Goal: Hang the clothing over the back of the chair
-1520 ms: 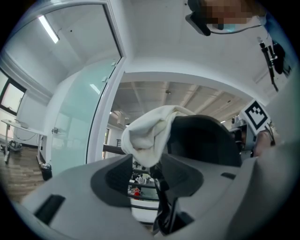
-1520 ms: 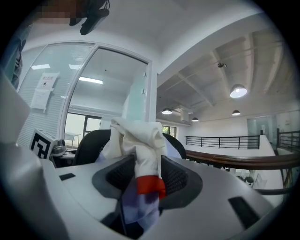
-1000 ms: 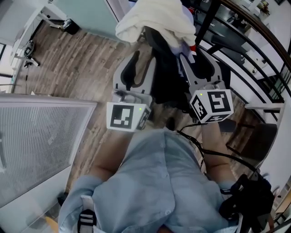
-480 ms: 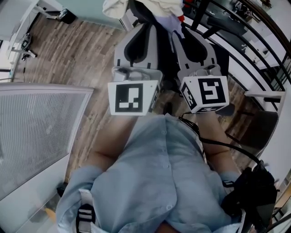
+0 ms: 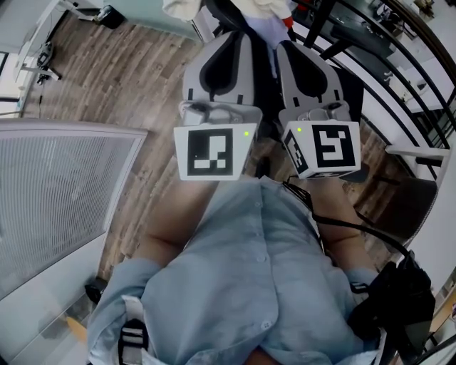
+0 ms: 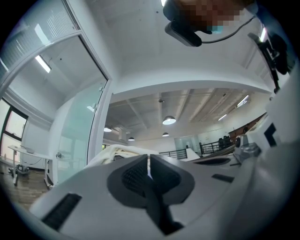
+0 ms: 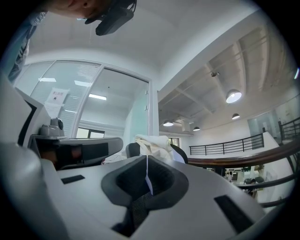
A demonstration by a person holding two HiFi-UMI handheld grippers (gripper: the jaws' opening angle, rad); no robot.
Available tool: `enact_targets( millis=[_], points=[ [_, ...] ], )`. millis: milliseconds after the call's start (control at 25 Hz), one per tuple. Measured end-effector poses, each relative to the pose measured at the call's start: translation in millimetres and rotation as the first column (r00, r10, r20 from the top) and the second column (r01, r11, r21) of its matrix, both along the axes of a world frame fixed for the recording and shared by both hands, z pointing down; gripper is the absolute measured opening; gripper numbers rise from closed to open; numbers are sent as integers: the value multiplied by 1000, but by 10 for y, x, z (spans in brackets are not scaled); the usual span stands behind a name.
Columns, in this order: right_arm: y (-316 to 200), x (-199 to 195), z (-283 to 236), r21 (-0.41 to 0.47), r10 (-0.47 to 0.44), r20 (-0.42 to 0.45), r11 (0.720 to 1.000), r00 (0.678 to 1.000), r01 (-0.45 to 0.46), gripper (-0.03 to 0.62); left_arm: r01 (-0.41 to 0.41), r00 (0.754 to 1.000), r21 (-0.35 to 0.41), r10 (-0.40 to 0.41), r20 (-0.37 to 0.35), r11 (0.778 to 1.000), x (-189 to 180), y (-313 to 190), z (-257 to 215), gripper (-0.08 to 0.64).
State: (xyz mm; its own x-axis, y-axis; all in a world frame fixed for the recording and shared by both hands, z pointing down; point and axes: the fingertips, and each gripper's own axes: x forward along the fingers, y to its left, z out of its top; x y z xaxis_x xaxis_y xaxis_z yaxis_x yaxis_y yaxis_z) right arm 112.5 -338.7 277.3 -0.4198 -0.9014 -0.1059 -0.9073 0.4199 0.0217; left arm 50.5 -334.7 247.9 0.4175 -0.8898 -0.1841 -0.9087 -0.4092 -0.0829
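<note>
Both the left gripper and right gripper are showing jaws that have just been closing and are now meeting on nothing. Beyond them, at the head view's top edge, the cream clothing is lying draped over the chair, suggesting the hanging is finishing.
</note>
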Motion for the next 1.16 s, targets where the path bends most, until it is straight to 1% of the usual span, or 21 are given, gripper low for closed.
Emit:
enact_targets(
  millis=[240, 520, 1160],
  points=[
    [-28, 23, -31, 17, -5, -15, 1000, 1000, 5, 12, -2, 1000, -2, 2, 3, 1000, 86, -29, 15, 26],
    [47, 35, -68, 29, -6, -15, 1000, 1000, 6, 12, 3, 1000, -2, -3, 0, 1000, 74, 44, 16, 26],
    [65, 82, -73, 25, 3, -9, 1000, 1000, -3, 12, 0, 1000, -18, 0, -11, 1000, 100, 80, 53, 26]
  ],
)
